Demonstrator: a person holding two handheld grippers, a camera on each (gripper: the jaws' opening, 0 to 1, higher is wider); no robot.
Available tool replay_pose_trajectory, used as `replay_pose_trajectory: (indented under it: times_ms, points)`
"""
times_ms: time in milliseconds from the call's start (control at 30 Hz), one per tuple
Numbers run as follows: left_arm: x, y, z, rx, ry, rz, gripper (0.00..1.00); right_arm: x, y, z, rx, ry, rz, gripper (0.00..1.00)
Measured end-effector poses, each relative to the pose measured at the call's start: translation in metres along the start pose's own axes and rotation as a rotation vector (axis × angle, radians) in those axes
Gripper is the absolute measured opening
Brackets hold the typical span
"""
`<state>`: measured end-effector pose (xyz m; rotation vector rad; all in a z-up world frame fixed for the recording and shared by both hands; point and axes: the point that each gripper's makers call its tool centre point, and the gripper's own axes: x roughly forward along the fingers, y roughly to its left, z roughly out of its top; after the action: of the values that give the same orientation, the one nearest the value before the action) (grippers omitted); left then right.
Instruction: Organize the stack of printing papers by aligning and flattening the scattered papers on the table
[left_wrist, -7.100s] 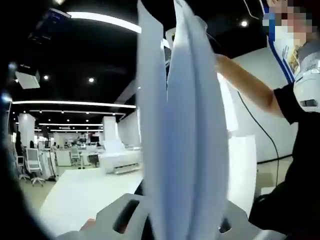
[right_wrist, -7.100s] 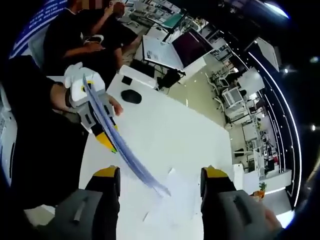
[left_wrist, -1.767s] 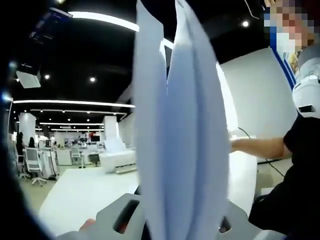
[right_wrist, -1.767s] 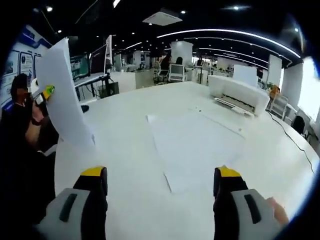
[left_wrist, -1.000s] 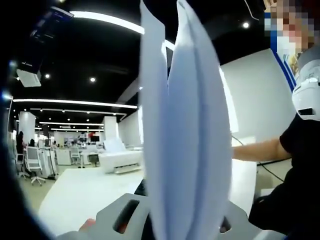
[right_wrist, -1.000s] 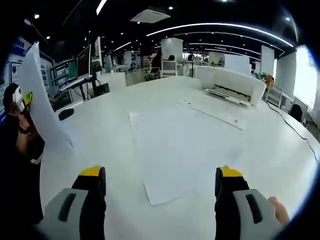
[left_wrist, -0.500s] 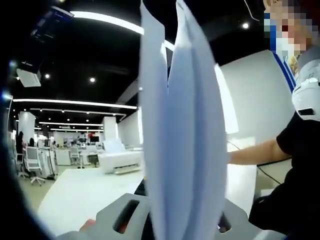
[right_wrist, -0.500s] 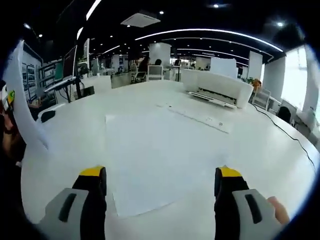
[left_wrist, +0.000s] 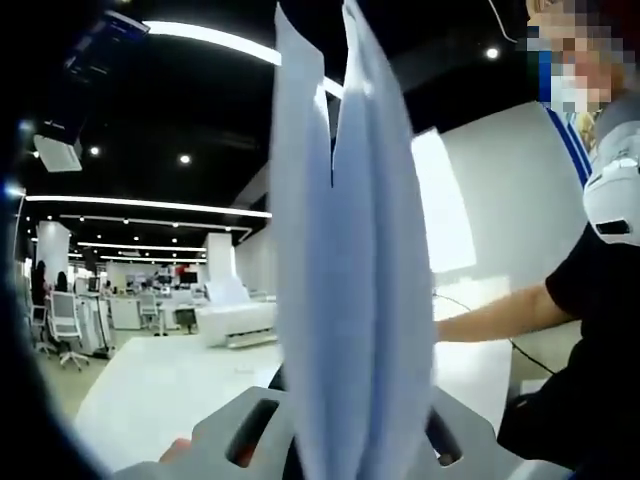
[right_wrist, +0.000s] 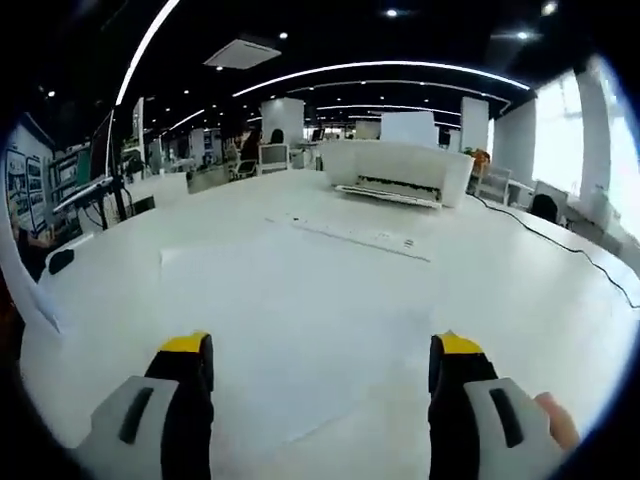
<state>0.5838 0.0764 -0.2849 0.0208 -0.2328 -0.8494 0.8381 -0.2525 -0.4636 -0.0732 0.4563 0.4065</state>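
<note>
Your left gripper (left_wrist: 345, 455) pinched about three upright white paper sheets (left_wrist: 345, 260) above the white table (right_wrist: 520, 290), while your right gripper (right_wrist: 320, 365), jaws spread and empty, hovered over one flat white sheet (right_wrist: 290, 330) lying before the white printer (right_wrist: 395, 170).

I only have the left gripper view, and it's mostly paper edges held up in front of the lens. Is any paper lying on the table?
Observer: Yes. In the right gripper view one sheet lies flat on the white table, ahead of the right gripper.
Operator: Is that gripper holding anything?
Observer: No. Its jaws stand wide apart with nothing between them.
Operator: What's beyond the sheet?
Observer: A long flat white bar, perhaps a keyboard, lies between the sheet and a white printer at the far side.
</note>
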Motion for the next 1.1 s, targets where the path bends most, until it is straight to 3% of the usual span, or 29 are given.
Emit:
replay_pose_trajectory:
  times_ms: [333, 800, 967, 1000, 1100]
  points:
    - [0.0, 0.0, 0.0, 0.004, 0.003, 0.001, 0.06, 0.011, -0.014, 0.002, 0.089, -0.072, -0.074, 0.83]
    - [0.001, 0.002, 0.0, 0.005, 0.008, 0.004, 0.06, 0.023, -0.02, -0.008, 0.101, -0.057, -0.102, 0.8]
    - [0.001, 0.002, 0.0, 0.009, 0.01, 0.005, 0.06, 0.03, -0.02, -0.013, 0.033, -0.035, -0.124, 0.8]
    - [0.001, 0.002, 0.0, 0.01, 0.009, 0.005, 0.06, 0.031, -0.021, -0.008, 0.027, -0.062, -0.125, 0.8]
    - [0.001, 0.003, -0.001, 0.005, 0.006, 0.007, 0.06, 0.032, -0.024, -0.008, 0.041, -0.053, -0.126, 0.79]
